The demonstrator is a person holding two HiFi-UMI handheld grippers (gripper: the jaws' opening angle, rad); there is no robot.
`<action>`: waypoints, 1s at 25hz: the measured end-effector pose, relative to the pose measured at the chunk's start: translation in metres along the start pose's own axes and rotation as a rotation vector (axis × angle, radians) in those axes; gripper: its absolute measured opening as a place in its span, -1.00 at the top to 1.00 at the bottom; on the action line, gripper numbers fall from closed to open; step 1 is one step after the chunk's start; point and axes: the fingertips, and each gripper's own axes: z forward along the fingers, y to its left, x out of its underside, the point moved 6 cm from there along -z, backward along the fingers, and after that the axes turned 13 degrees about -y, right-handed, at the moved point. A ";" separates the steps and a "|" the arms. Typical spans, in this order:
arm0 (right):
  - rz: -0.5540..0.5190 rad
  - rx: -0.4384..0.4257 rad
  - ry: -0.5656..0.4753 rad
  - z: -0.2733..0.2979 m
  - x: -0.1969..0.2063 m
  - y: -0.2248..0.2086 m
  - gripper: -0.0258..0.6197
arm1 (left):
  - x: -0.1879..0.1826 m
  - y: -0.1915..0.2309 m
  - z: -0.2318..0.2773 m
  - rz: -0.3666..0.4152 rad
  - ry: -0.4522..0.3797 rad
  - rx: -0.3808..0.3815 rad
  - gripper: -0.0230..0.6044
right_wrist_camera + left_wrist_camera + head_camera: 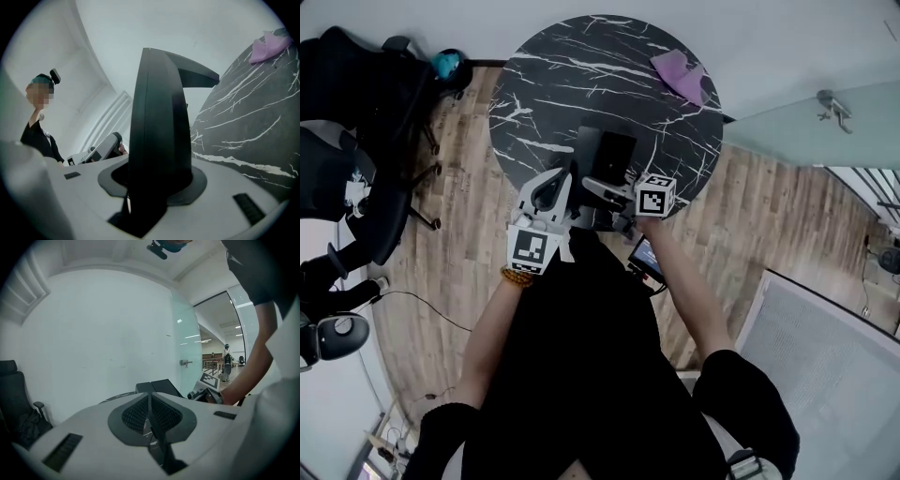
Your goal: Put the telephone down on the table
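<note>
The black telephone [605, 157] is over the near part of the round black marble table [581, 75]. My right gripper [607, 187] is shut on it. In the right gripper view the telephone [159, 131] stands as a tall dark slab clamped between the jaws, with the table [253, 117] beyond it. Whether it rests on the table I cannot tell. My left gripper [558, 183] hangs just left of the telephone at the table's near edge, its pads pressed together and holding nothing. In the left gripper view the telephone [157, 386] shows ahead, with the right gripper [206, 392] beside it.
A purple cloth [680, 75] lies at the table's far right side and is also visible in the right gripper view [269, 47]. Black office chairs [356, 178] stand to the left on the wooden floor. A glass partition [806, 122] is at the right.
</note>
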 end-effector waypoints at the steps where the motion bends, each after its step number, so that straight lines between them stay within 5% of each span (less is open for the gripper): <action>1: 0.007 0.006 -0.006 0.000 0.000 -0.003 0.37 | 0.001 0.001 0.000 -0.003 0.003 0.003 0.83; 25: 0.082 0.113 0.010 0.010 0.020 -0.090 0.37 | 0.039 0.020 -0.002 -0.045 0.085 0.032 0.83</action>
